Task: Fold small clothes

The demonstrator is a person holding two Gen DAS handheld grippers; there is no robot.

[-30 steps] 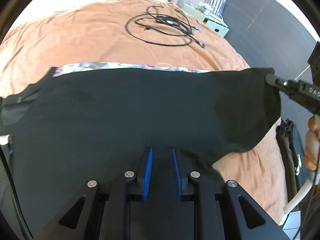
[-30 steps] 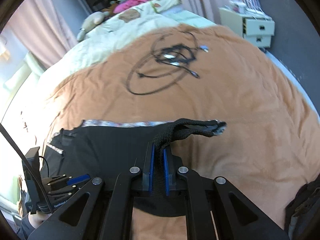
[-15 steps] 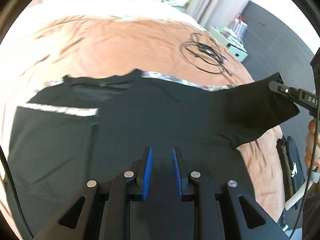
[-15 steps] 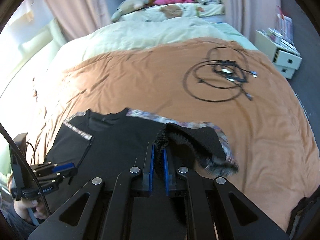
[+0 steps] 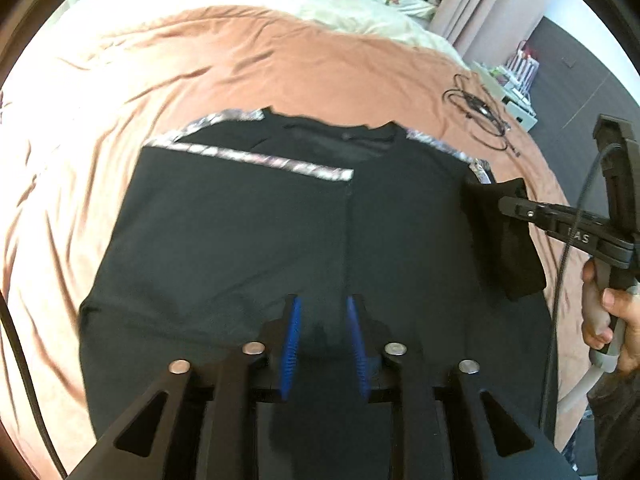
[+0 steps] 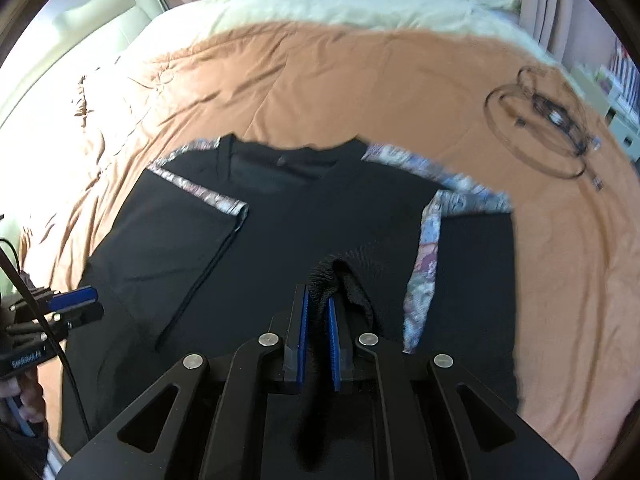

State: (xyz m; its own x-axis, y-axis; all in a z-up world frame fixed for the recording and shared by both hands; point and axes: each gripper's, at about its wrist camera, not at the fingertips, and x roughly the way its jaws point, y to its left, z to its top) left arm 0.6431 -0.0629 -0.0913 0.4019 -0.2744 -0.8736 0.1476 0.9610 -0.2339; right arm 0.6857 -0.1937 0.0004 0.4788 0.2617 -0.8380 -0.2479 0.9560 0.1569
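since earlier frames: both views now take in the whole black shirt (image 5: 248,240), collar included; left sleeve lies folded in over the body, right sleeve is drawn inward.
left wrist view: left gripper (image 5: 322,344) hangs over the shirt's lower middle, jaws opening, nothing pinched between them. shirt lies flat on the orange bedspread (image 5: 280,64), collar away from camera, long axis running collar to hem toward the jaws. right gripper (image 5: 505,205) comes in from the right edge, black sleeve cloth hanging from its tip.
right wrist view: right gripper (image 6: 317,330), jaws beginning to part, sleeve cuff (image 6: 326,276) bunched between the blue pads and apparently held. patterned shoulder trim (image 6: 424,264) runs just right of the jaws.
judgement: right hand is nearer the unfinished sleeve.
room: bare bedspread on all sides; coiled cable (image 6: 540,116) well apart, far right.
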